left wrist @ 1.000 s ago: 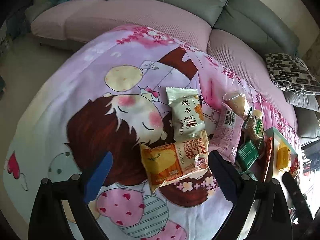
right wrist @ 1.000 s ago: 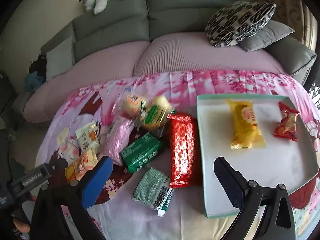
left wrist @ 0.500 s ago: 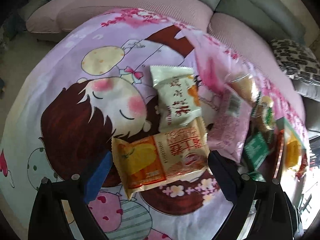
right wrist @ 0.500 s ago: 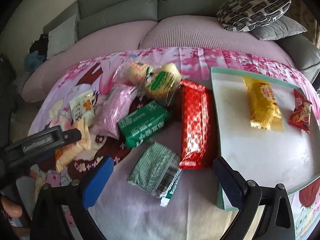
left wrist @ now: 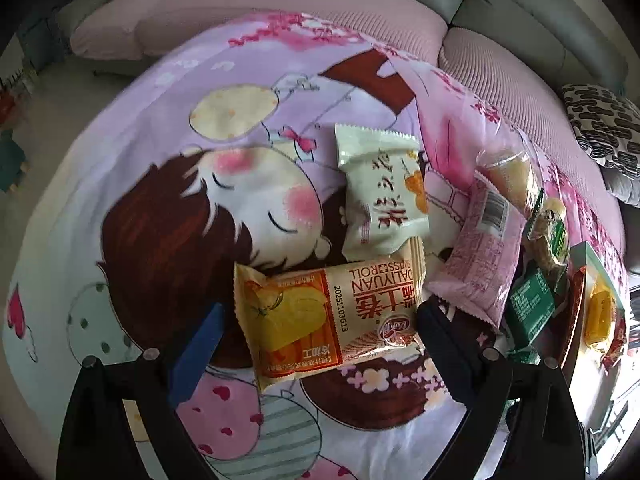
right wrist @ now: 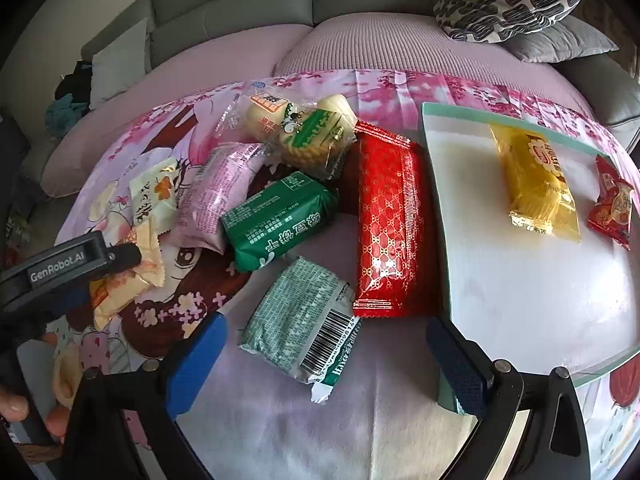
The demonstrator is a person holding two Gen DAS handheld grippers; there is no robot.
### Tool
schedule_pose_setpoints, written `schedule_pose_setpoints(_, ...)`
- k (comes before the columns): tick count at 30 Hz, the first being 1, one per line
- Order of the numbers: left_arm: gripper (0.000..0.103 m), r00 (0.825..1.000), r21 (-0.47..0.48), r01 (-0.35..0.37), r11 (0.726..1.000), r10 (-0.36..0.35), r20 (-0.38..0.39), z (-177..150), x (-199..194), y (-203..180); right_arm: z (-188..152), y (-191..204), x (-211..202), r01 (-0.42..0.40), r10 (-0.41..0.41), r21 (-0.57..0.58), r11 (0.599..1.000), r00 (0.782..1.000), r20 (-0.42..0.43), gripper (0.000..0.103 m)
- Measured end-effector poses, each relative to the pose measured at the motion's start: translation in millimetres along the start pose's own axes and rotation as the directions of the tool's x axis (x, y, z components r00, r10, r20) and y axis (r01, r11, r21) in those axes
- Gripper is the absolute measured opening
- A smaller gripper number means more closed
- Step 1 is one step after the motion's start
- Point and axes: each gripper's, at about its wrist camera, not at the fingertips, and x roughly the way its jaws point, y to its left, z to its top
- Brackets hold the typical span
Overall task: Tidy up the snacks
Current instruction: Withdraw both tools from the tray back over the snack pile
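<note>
Orange-and-cream, the Swiss roll packet lay on the cartoon-printed cloth directly ahead of the left claw, its long axis running across from one finger to the other, so both blue pads stood just off its two short ends, released and touching nothing. That claw was plainly the nearer one to it; judged from this, a short drop and a squeeze along the packet's length would take it. A white packet lay just beyond, its lower edge touching or tucked under the roll, and a pink packet lay to the right. The right claw, also spread wide and empty, hung over a pale green barcoded packet that lay between its fingers, slanted. Beside that lay a red packet and a dark green one. The white tray to the right held only a yellow packet and a small red packet, well apart from the pile.
</note>
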Motion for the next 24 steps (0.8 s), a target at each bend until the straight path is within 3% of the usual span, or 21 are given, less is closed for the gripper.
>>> schedule_pose_setpoints(6, 0.096, 0.995, 0.003, 0.095, 0.995, -0.095, -0.012, -6.4, -8.4, -4.9, -0.3, 0.8, 0.3, -0.015, 0.015, -0.005, 1.000, 1.000, -0.002, 0.101)
schedule_pose_setpoints(16, 0.096, 0.967, -0.061, 0.247, 0.967, -0.250, -0.055, -28.6, -12.1, -9.2, -0.2, 1.5, 0.8, -0.030, 0.030, -0.006, 1.000, 1.000, 0.000, 0.098)
schedule_pose_setpoints(18, 0.096, 0.976, -0.041, 0.214, 0.976, -0.215, -0.029, -31.8, -21.1, -9.6, -0.9, 2.5, 0.6, -0.040, 0.040, -0.007, 0.999, 0.999, -0.003, 0.091)
schedule_pose_setpoints(20, 0.096, 0.990, -0.010, 0.138, 0.990, -0.138, 0.017, -31.6, -31.5, -9.6, -2.5, 3.2, 2.2, -0.055, 0.055, -0.004, 0.998, 0.998, -0.016, 0.090)
schedule_pose_setpoints(24, 0.096, 0.996, 0.043, 0.067, 0.997, -0.069, 0.060, -25.4, -39.0, -7.2, -3.8, 3.7, 4.1, -0.062, 0.062, -0.001, 0.998, 0.998, -0.023, 0.088)
